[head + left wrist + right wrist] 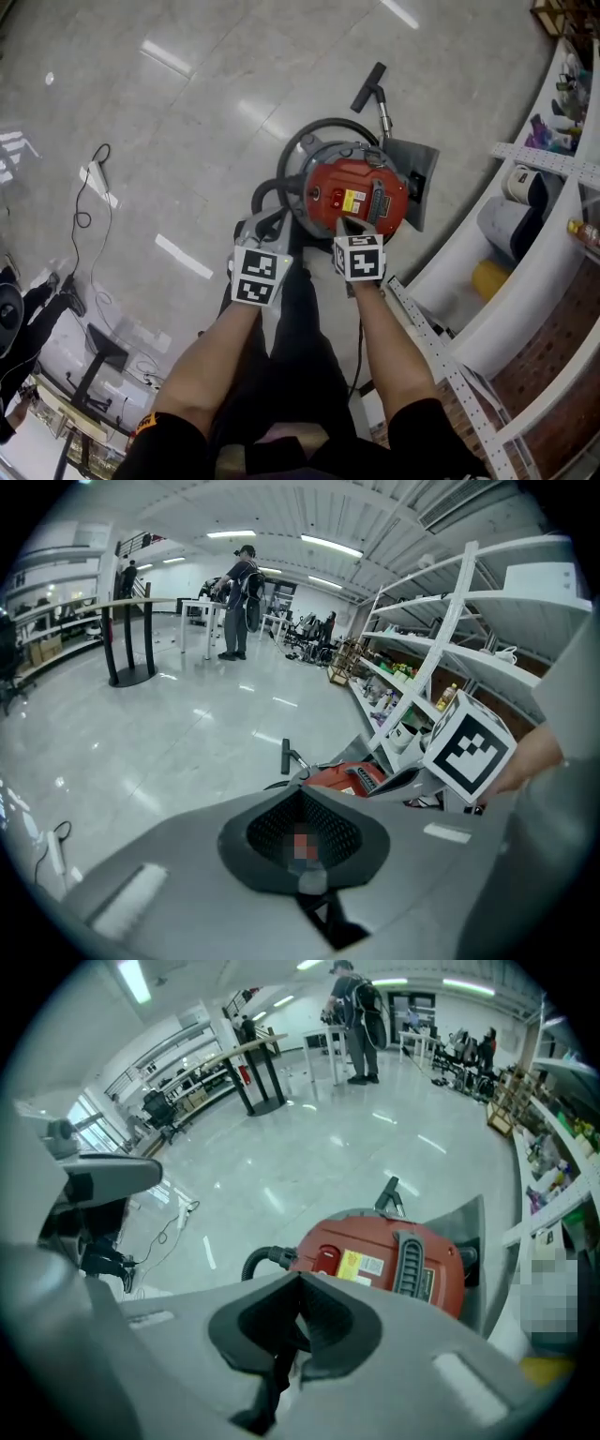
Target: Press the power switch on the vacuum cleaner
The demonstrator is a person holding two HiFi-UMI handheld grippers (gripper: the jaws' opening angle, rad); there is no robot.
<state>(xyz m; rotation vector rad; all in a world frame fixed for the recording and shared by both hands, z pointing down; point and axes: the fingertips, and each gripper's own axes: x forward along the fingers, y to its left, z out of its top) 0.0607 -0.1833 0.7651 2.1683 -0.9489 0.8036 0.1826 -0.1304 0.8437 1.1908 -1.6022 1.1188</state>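
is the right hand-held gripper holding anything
No, in the right gripper view the right hand-held gripper has its jaws shut on nothing, with the red vacuum cleaner standing beyond them.

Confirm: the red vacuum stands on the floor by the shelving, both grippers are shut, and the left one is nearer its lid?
Wrong on one point: the right gripper is the nearer one, at the lid edge of the red vacuum; the left gripper hangs off to the side. The head view shows it. The rest holds.
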